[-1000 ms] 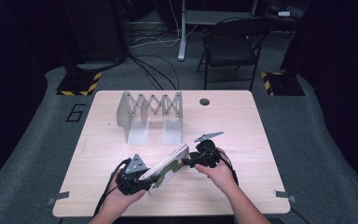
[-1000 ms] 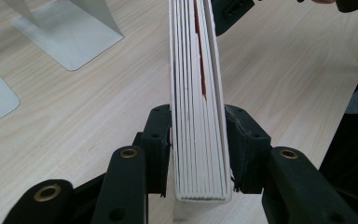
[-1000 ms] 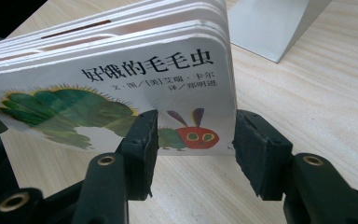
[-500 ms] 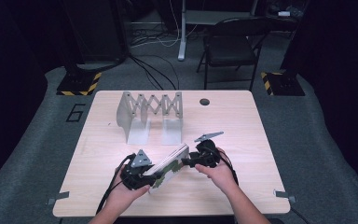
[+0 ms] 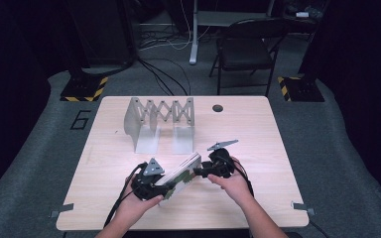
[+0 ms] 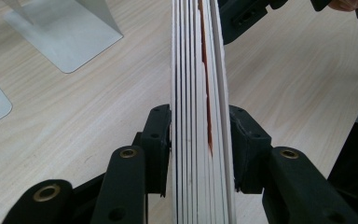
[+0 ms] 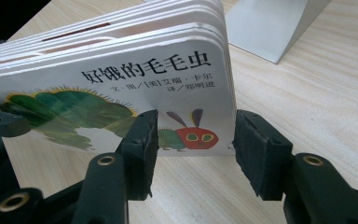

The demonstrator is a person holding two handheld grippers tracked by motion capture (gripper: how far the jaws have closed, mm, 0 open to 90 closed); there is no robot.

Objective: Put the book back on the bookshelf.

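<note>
Nearest you, your left gripper [image 6: 200, 135] is clamped on the board book [image 6: 193, 93]. Its two pads press flat on the front and back covers, so the stacked page edges run straight up between the jaws. That squeeze across the thickness probably keeps the stiff pages from fanning open.

Your right gripper [image 7: 193, 140] takes the other end of the book, the end nearer the metal book rack [image 5: 158, 121]. Its jaws are drawn in narrow on the lower corner of the cover by the caterpillar's red head, with one pad over the cover and the other at the rounded edge. With a gripper at each end, you carry the book between both hands, lifted at a slant over the worktop [image 5: 258, 139]. The book is on your side of the rack and a little to its right, well apart from it.

Holding it by both ends likely lets you turn it upright and steer it. The rack stands beyond the book with its two flat feet pointing toward you and its scissor lattice closing the back, and the slot between its uprights is free. It looks like the place for the book.

Past the rack's right end there is a small dark grommet [image 5: 218, 108] in the worktop. Behind the rack, off the worktop, a folding chair [image 5: 243, 49] stands on the floor.
</note>
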